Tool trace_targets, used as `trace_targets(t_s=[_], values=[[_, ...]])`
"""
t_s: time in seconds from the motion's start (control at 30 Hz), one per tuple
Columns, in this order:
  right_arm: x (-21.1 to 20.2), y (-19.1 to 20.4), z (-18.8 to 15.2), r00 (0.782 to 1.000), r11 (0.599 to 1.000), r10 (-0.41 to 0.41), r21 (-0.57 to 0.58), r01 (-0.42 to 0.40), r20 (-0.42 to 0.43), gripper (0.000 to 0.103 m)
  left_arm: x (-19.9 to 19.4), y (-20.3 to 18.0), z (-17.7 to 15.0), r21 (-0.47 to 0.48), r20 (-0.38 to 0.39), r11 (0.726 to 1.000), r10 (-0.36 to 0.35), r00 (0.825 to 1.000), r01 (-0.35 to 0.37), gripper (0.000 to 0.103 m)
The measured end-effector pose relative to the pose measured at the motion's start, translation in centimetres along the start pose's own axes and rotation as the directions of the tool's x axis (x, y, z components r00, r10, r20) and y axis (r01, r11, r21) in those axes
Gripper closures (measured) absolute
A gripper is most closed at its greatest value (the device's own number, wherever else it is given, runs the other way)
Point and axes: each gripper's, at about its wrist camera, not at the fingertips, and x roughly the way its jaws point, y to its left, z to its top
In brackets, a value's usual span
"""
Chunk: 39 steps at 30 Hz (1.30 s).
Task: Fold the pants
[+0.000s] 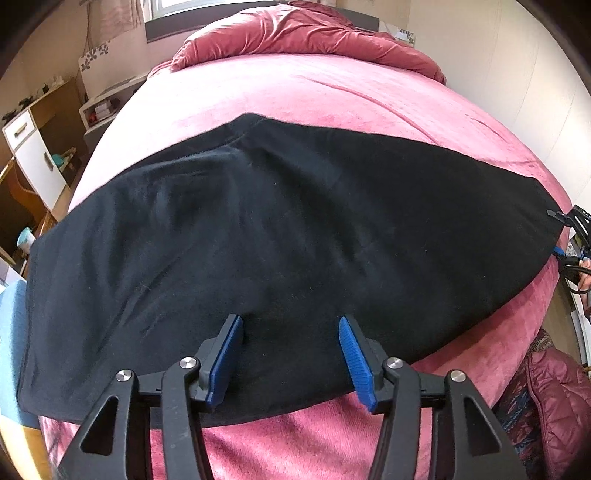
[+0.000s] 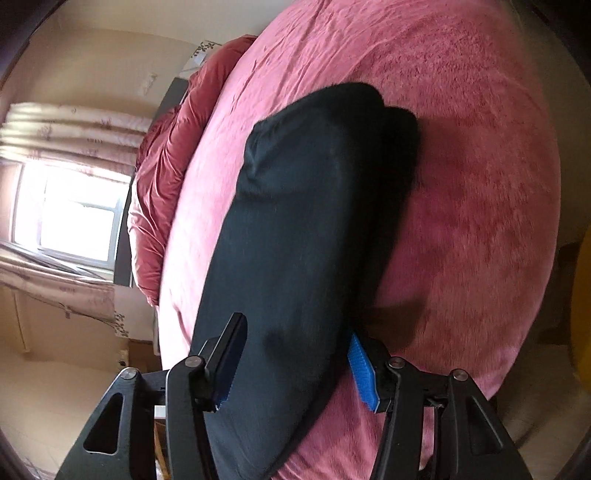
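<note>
behind the pants, a crumpled quilt; cabinet beside bed

Left claw, right claw agape

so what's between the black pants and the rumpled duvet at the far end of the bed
Only bare pink bedspread lies between the pants and the duvet, in the left wrist view.

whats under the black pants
The pink bed cover lies under the black pants, showing on all sides. The part directly beneath is covered, so anything there cannot be seen.
</note>
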Motion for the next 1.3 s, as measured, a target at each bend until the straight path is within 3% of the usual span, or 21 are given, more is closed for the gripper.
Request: trace_targets(t_s=[0.37, 0.67, 0.73, 0.77, 0.87, 1.0, 1.13, 1.3], values=[[-1.5, -2.1, 1.6, 0.994, 0.991, 0.062, 0.117, -0.072, 0.091, 0.049, 1.2, 1.5, -0.1, -0.081, -0.018, 0.995, -0.059, 0.998, 0.058, 0.042], [-1.2, -2.1, 4.2, 0.992, 0.99, 0.041, 0.131, -0.057, 0.121, 0.049, 2.1, 1.9, 0.4, -0.106, -0.044, 0.992, -0.076, 0.996, 0.071, 0.039], [-0.9, -1.8, 4.7, 0.993, 0.993, 0.003, 0.117, -0.017, 0.118, 0.066, 2.1, 2.1, 0.5, -0.116, -0.044, 0.99, -0.08, 0.996, 0.074, 0.039], [-0.9, -1.5, 4.9, 0.993, 0.995, -0.032, 0.101, 0.021, 0.116, 0.081, 2.2, 2.2, 0.6, -0.119, -0.046, 0.99, -0.082, 0.996, 0.076, 0.039], [-1.1, 0.5, 5.2, 0.992, 0.999, -0.052, 0.012, 0.051, 0.112, 0.087, 2.4, 2.4, 0.7, -0.127, -0.052, 0.988, -0.09, 0.995, 0.083, 0.039], [-2.3, 3.8, 5.0, 0.995, 0.993, -0.016, -0.118, 0.028, 0.101, 0.087, 2.5, 2.4, 0.8, -0.124, -0.056, 0.988, -0.099, 0.994, 0.091, 0.039], [-2.9, 9.3, 3.5, 0.999, 0.949, 0.014, -0.315, 0.004, 0.053, 0.087, 2.0, 2.5, 0.9, -0.126, -0.055, 0.987, -0.106, 0.993, 0.098, 0.039], [-2.7, 15.5, -0.7, 0.999, 0.855, 0.035, -0.516, -0.046, -0.031, 0.087, 1.4, 4.0, 1.4, -0.191, -0.047, 0.971, -0.157, 0.986, 0.146, 0.039]])
